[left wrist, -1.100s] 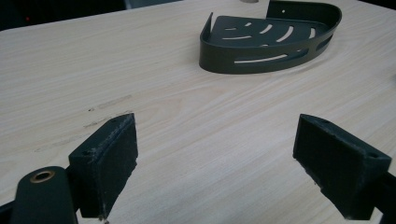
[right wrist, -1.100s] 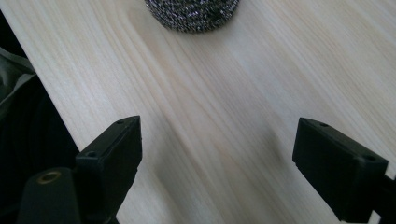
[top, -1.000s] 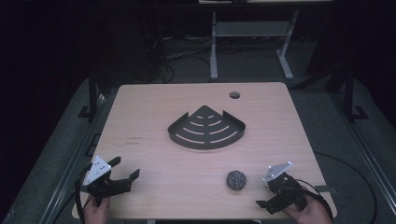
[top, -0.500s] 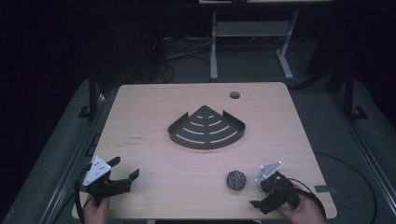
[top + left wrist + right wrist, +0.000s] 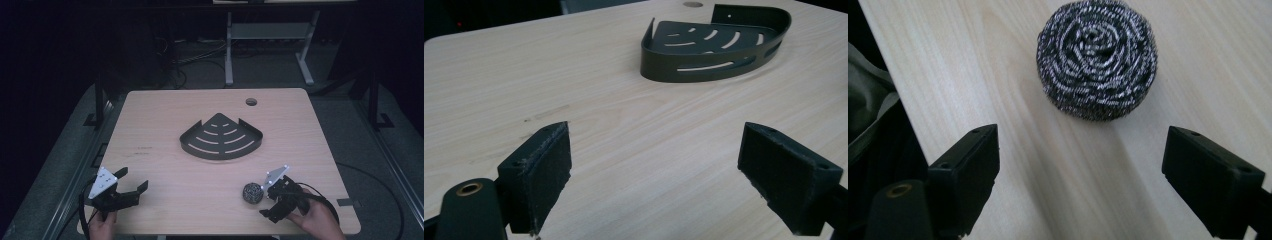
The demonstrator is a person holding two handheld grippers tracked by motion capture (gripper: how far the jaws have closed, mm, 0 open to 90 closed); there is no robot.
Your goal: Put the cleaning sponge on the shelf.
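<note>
Lying near the front right of the pale wooden table (image 5: pixel 165 125), a round steel-wool scourer (image 5: pixel 253 192) rests on the bare surface, its coiled metal strands wound in a tight spiral as the right gripper view shows (the coils catch the light and gleam silver). Just beside it, toward the table's right front corner, the right gripper (image 5: pixel 269 197) points at the scourer with its jaws spread wide; in the right gripper view the scourer sits ahead of the two black jaws, apart from both, with open tabletop between. The person's right hand (image 5: pixel 320 220) grips that tool from below. Farther back, near the middle of the table, sits a dark metal corner shelf (image 5: pixel 221 137), fan-shaped with curved slots in its floor and a low wall round its rim, well apart from the scourer. Beyond it, a small round hole (image 5: pixel 251 102) marks the tabletop near the far edge. At the front left corner the left gripper (image 5: pixel 134 184) is held low over the wood, jaws likewise wide apart and holding nothing, aimed toward the shelf, with the left hand (image 5: pixel 102 227) beneath it.
</note>
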